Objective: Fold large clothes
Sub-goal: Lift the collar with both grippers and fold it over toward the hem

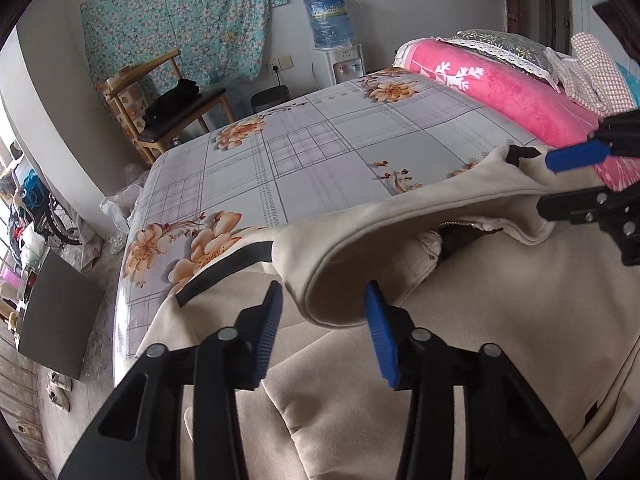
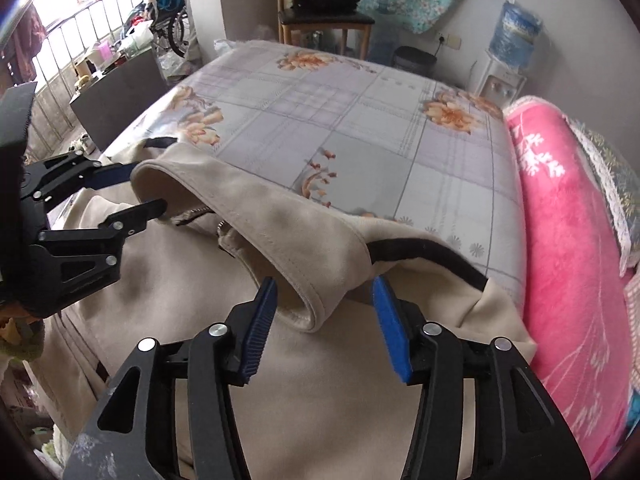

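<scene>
A large beige jacket (image 1: 460,320) with black trim and a zip lies on the bed, collar toward the bed's middle; it also shows in the right wrist view (image 2: 208,304). My left gripper (image 1: 324,296) is open, its blue pads either side of the collar's left end. My right gripper (image 2: 324,292) is open, its pads either side of the collar's right end. Each gripper shows in the other's view: the right one (image 1: 560,180) at the right edge, the left one (image 2: 140,188) at the left, both open around the collar.
The bed (image 1: 304,152) has a grey checked sheet with orange flowers. A pink rolled blanket (image 1: 516,92) and pillows lie along its right side. A wooden chair (image 1: 168,112), a water dispenser (image 1: 332,44) and a dark board (image 1: 56,312) stand beyond the bed.
</scene>
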{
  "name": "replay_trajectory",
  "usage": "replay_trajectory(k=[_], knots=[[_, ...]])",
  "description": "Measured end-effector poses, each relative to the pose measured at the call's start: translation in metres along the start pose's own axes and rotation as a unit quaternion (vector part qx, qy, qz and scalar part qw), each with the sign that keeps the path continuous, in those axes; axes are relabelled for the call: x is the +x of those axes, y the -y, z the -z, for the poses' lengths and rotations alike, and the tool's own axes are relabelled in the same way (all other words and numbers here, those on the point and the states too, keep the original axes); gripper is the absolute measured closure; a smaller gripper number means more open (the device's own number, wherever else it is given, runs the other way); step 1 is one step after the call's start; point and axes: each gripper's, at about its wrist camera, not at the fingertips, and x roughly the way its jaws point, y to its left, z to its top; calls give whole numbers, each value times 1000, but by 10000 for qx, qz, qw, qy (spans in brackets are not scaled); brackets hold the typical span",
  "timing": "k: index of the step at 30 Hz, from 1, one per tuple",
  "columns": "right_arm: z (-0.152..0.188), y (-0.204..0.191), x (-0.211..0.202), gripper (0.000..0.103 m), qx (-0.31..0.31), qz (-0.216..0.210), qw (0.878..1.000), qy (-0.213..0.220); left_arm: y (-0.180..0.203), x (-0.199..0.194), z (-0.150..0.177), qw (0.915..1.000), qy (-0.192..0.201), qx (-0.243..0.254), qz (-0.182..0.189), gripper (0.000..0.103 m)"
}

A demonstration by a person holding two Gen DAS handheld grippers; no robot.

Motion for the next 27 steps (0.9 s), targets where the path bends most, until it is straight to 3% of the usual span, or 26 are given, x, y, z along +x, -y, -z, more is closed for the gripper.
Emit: replay_trajectory(k=[3,7,9,11,16,20,27], knots=[[-12,-1,-22,50,-120,-141,9991,373,7,-1,2,9994,89,308,-153,78],[-35,7,-31,50,158,-503,9961,706,13,-4,8,9977,183,600,-246,84],[-46,12,-18,52,464,-651,9949,607,15,-6,12,9968,226,720,-255,86],[-54,14,-1,64,761,-778,9930,449,17,-8,16,9959,253,827,-262,87],[-59,17,44,71,1410,-1381,9803,0,23,-10,24,9911,222,1225,-467,88],[-48,1,58,74,1259,-1609,9785,-295,16,-16,26,9915,7,1234,-402,85],[-21,-20,49,74,712,-1485,9861,-225,-14,-45,38,9942,-491,953,-118,74]])
